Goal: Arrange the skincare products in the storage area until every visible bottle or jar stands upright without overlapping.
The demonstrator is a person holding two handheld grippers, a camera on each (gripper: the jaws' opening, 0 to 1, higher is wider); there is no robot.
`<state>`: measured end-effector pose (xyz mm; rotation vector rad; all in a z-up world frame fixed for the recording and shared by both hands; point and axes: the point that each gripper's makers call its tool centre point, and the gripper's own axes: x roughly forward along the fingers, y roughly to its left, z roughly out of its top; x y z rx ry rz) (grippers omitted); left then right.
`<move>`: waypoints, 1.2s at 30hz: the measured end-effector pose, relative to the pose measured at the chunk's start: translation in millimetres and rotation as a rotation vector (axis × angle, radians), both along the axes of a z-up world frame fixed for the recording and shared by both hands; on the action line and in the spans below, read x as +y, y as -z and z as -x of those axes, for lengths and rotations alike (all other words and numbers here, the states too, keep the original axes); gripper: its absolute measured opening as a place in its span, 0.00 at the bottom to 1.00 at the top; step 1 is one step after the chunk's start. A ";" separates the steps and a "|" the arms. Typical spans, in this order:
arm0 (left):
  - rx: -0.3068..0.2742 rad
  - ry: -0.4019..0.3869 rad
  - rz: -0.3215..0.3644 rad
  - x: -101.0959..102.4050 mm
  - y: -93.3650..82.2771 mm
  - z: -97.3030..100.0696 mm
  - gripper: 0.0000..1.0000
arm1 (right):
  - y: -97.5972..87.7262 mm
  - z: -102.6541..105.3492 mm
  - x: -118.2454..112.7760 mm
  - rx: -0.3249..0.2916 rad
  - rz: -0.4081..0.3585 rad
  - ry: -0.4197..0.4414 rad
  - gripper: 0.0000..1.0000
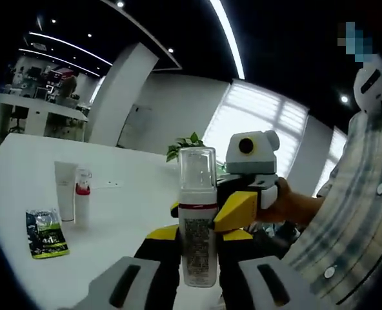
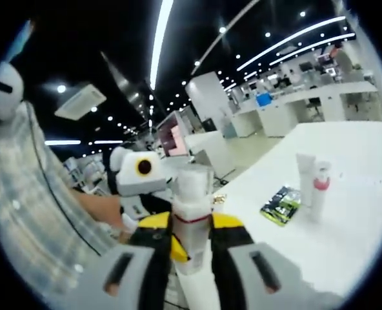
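A tall foam pump bottle [image 1: 198,226] with a clear cap and a red neck band hangs upright in the air above the white table [image 1: 126,206]. My left gripper [image 1: 199,236] is shut on its body. My right gripper [image 1: 235,210] comes in from the right and presses its yellow jaws against the bottle near the neck. In the right gripper view the same bottle [image 2: 192,239] sits between my right gripper [image 2: 192,223], with the left gripper [image 2: 177,248] behind it. On the table a white tube [image 1: 65,187] and a small red-banded bottle [image 1: 82,203] stand upright.
A green and black sachet [image 1: 47,234] lies flat in front of the tube. In the right gripper view the tube [image 2: 305,174], small bottle [image 2: 319,190] and sachet [image 2: 281,205] sit on the table [image 2: 359,219]. A person's hand [image 1: 294,203] holds the right gripper. A leafy plant [image 1: 186,145] stands behind.
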<state>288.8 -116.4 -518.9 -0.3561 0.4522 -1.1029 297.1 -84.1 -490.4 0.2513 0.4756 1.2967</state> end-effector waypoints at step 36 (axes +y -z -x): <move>0.296 -0.331 -0.114 105.7 66.8 26.0 0.31 | 121.0 -143.1 -4.4 -0.389 0.127 0.266 0.20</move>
